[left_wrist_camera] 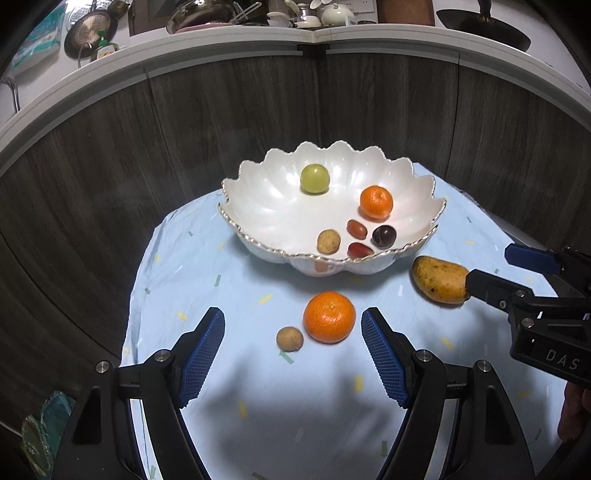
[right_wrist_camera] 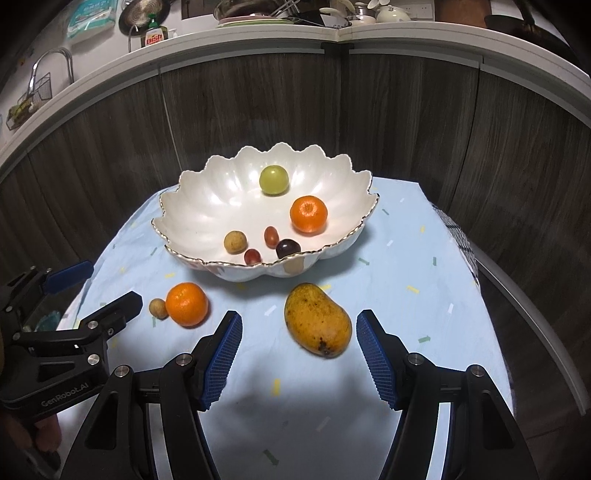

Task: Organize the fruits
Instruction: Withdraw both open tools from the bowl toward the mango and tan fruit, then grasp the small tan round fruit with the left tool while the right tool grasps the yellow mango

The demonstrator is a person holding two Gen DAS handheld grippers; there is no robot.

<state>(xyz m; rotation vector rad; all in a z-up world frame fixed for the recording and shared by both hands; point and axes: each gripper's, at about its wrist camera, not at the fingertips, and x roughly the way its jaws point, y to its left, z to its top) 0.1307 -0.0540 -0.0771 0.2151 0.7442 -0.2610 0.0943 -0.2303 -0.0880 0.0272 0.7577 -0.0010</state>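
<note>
Hovering over the tabletop [right_wrist_camera: 406, 258] with both pairs of jaws spread wide and gripping nothing, I hold my left gripper [left_wrist_camera: 293, 325] above a large tangerine [left_wrist_camera: 329, 316] that lies on the pale blue cloth [left_wrist_camera: 207, 266] between the blue pads [left_wrist_camera: 210, 354], a little toward the right one. Touching that tangerine on its left is a small tan longan [left_wrist_camera: 290, 338]. My right gripper [right_wrist_camera: 299, 330] frames a speckled yellow mango [right_wrist_camera: 317, 319], which lies on the cloth between its fingers and touches neither pad in the right wrist view. From the left wrist view one dark finger of that right gripper overlaps the mango's end, so I cannot tell from there whether they meet. Just beyond the loose fruit stands the white scalloped bowl [left_wrist_camera: 258, 195] with its gilt rim. Inside it a green grape [left_wrist_camera: 314, 178] sits toward the far side, a smaller tangerine [left_wrist_camera: 376, 202] to the right, and near the front rim a second longan [left_wrist_camera: 328, 242], two red cherry tomatoes [left_wrist_camera: 357, 228] and a dark plum-coloured fruit [left_wrist_camera: 383, 236] lie close together. Behind the tabletop runs a dark wood-grain cabinet front [right_wrist_camera: 258, 110] under a white counter edge [right_wrist_camera: 424, 40], with a bottle of dish soap [right_wrist_camera: 154, 35] and cookware up on it.
</note>
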